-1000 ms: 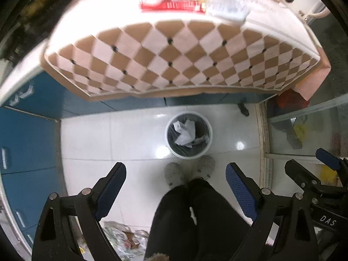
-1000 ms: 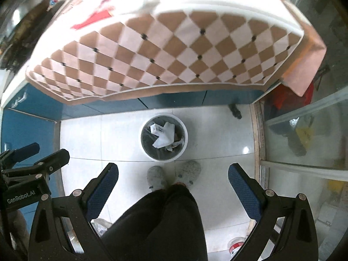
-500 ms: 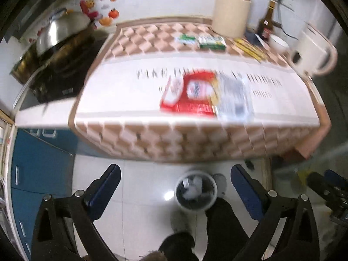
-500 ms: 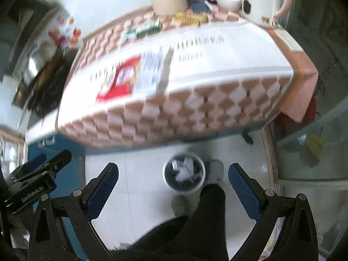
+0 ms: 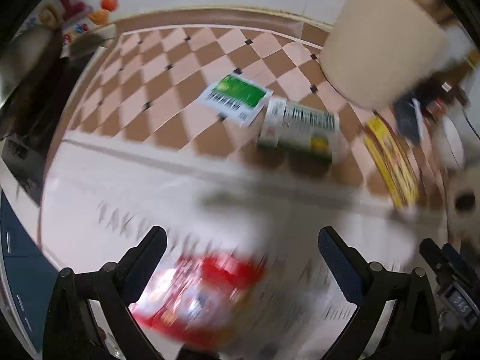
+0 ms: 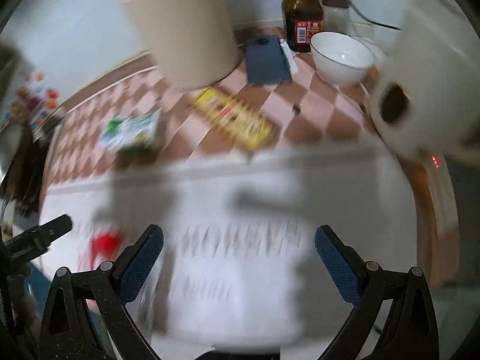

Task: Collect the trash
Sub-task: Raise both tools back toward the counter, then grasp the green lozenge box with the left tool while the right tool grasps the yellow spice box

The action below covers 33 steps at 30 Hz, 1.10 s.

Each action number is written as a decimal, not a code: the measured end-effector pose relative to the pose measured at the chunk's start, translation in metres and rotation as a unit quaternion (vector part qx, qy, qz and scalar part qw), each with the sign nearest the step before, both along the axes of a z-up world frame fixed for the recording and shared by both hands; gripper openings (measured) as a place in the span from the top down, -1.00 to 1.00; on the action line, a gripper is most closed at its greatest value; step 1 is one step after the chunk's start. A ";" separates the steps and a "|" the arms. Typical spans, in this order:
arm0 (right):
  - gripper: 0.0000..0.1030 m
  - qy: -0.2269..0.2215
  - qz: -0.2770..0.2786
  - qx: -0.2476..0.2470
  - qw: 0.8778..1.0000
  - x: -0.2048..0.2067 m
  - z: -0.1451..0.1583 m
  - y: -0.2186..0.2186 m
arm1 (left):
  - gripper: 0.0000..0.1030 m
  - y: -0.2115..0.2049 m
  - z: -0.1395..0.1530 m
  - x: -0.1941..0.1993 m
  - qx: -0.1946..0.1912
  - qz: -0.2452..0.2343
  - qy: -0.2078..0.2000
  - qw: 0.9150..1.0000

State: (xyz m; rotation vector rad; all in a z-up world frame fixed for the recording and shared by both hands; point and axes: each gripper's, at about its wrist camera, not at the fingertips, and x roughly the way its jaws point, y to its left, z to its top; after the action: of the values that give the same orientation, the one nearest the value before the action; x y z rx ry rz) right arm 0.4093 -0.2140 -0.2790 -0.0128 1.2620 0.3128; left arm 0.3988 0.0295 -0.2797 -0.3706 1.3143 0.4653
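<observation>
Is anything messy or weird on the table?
Yes. Loose packets lie scattered at odd angles on the checkered tablecloth: a green wrapper, a green-and-white box, a yellow packet and a red packet near the front edge. Nothing looks spilled, though the picture is blurry.

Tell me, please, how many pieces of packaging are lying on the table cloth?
4 visible: a red wrapper at the near edge, a flat green packet on the checks, a green-and-white box beside it, and a yellow packet further right. Blur may hide more.
</observation>
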 end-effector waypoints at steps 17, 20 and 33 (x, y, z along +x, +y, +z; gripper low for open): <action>-0.90 0.032 0.113 -0.063 0.991 0.155 -0.094 0.083 | -0.83 -0.005 -0.070 0.110 -0.023 -0.105 0.043 0.993; -0.31 0.011 0.110 -0.066 0.992 0.152 -0.087 0.081 | -0.82 -0.005 -0.064 0.099 -0.005 -0.107 0.032 0.994; -0.29 0.000 0.039 0.012 0.999 0.112 -0.036 0.038 | -0.82 -0.033 0.040 -0.009 0.072 -0.114 -0.076 0.988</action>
State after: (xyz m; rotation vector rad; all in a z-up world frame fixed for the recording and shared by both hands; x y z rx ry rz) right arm 0.5212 -0.1757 -0.3150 -0.0413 1.2595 0.3949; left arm 0.3896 -0.0033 -0.2395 -0.1293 1.1511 0.3309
